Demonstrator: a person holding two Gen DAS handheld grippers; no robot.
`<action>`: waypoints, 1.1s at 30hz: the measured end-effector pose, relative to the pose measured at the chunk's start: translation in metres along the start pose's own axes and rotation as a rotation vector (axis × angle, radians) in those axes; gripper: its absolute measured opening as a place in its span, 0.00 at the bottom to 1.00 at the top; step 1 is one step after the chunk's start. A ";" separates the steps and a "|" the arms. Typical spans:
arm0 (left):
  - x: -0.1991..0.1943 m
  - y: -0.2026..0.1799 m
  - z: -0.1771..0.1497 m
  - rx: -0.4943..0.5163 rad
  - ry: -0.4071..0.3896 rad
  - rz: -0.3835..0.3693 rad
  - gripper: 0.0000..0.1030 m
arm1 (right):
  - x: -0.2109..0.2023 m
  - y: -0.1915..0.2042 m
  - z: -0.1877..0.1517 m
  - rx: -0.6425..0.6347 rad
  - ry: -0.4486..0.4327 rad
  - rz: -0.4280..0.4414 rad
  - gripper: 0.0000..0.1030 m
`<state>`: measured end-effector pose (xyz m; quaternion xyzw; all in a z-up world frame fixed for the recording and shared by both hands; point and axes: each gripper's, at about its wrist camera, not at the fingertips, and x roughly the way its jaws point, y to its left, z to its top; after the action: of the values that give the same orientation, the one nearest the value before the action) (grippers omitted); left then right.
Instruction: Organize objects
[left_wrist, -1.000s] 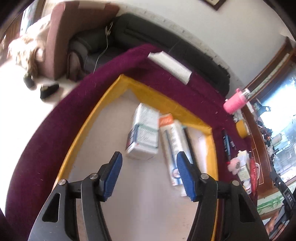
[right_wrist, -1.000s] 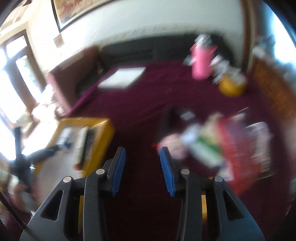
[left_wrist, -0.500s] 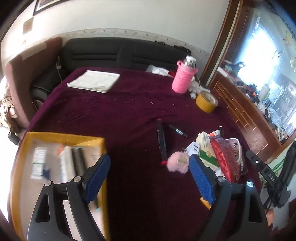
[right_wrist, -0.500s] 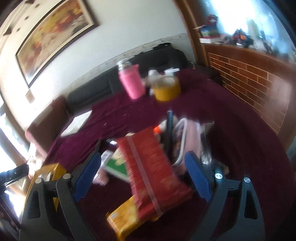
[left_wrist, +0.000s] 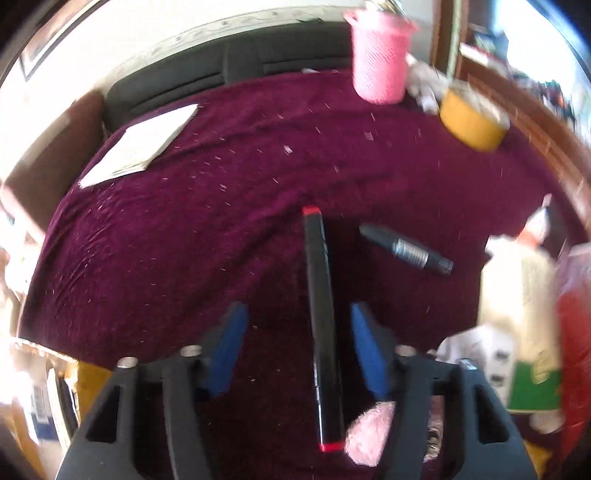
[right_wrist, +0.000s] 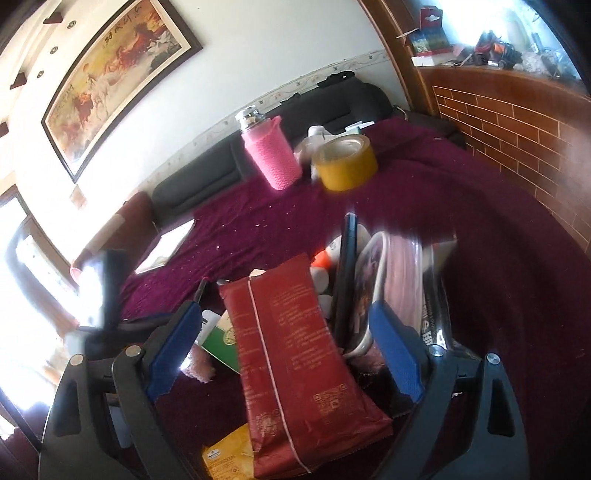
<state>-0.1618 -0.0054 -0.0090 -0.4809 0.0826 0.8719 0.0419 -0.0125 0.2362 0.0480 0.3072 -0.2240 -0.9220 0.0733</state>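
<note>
With my left gripper (left_wrist: 297, 347) closing its jaws astride the black marker (left_wrist: 321, 314), untouched, I should centre it; my right gripper (right_wrist: 291, 343) gapes wide.

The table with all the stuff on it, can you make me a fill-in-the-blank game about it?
1. The long black marker between the left gripper fingers has caps of the colour ____.
2. The packet between the open fingers of the right gripper is ____.
3. The bottle beside the yellow tape roll wears a knitted sleeve of the colour ____.
4. The cloth covering the table is ____.

Missing words: red; red; pink; purple
</note>
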 end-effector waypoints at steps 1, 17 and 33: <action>0.000 -0.003 -0.003 0.021 -0.020 0.003 0.37 | -0.001 0.000 -0.001 0.001 -0.003 -0.001 0.89; -0.161 0.056 -0.080 -0.084 -0.280 -0.232 0.11 | 0.002 0.000 -0.009 -0.012 -0.014 -0.062 0.89; -0.194 0.137 -0.163 -0.344 -0.367 -0.351 0.11 | -0.013 0.075 -0.011 -0.288 0.079 -0.133 0.89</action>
<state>0.0563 -0.1686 0.0842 -0.3223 -0.1595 0.9248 0.1243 0.0048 0.1692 0.0811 0.3439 -0.0654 -0.9345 0.0641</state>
